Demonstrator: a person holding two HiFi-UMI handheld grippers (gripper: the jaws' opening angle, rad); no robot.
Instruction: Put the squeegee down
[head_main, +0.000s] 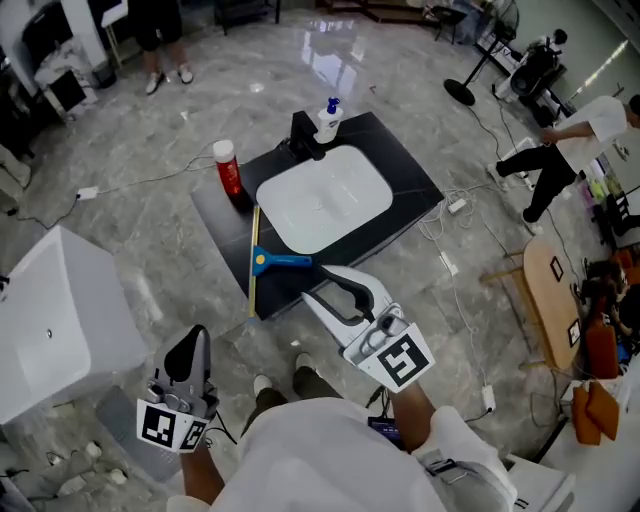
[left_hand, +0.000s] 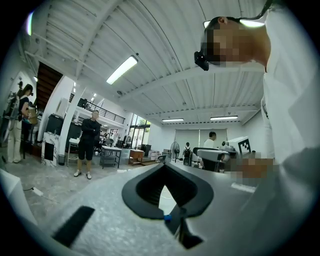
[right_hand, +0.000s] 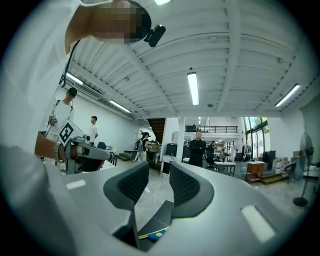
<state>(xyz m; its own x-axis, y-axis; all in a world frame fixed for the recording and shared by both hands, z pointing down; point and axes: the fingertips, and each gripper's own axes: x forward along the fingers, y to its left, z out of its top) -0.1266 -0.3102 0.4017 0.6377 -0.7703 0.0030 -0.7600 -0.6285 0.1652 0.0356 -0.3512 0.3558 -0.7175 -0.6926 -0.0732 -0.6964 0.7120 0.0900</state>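
Squeegee (head_main: 275, 261) is already laid on the black worktop (head_main: 405, 172), just left of the white basin (head_main: 325, 200), with its blade run along to the front corner. Main risk is judged to be the blade end, sat right at the rim (overhang cannot be told). It could be slid onto the floor (head_main: 150, 250) by one knock. Red bottle (head_main: 229, 172), stood just beside the blade's far end, could be toppled by the same nudge. Right tongs (right_hand: 159, 170) are parted and empty. Left tongs (left_hand: 163, 169) are closed on nothing. Room is noted as a large open hall with glossy grey tile, bystanders kept well apart.
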